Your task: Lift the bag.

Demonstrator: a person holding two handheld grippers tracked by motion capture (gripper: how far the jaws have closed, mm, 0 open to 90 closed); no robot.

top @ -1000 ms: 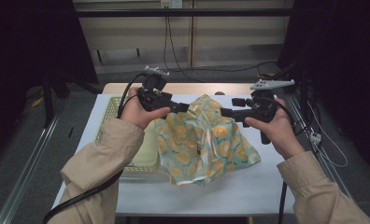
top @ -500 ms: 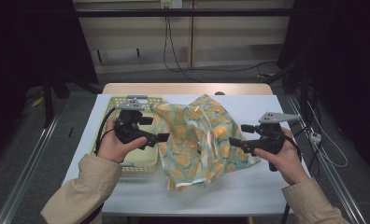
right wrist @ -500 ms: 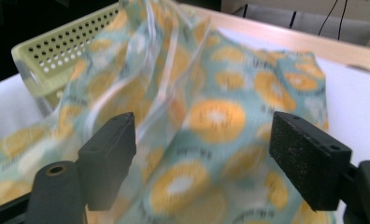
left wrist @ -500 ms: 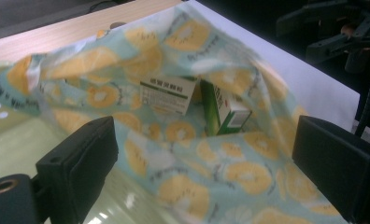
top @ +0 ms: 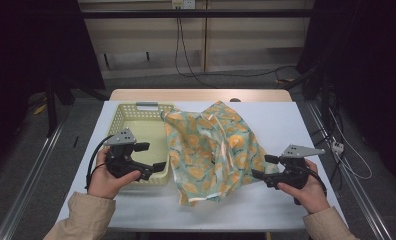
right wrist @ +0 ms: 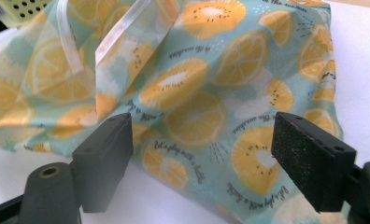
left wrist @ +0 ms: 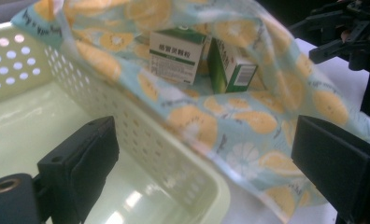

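Left gripper [top: 153, 157] and right gripper [top: 261, 166] flank the lemon-print bag [top: 211, 150] on the desk [top: 286, 125]; both sets of fingers just spread, released, grasping nothing.

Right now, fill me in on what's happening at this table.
A person works with two handheld grippers around a lemon-print bag lying on the white table, its edge draped over a yellow basket. Two green-and-white cartons sit inside the bag. The left gripper and right gripper both stand open beside it, holding nothing.

Lemon-print bag [top: 213, 150] slumped on table, edge draped over basket [top: 136, 116].
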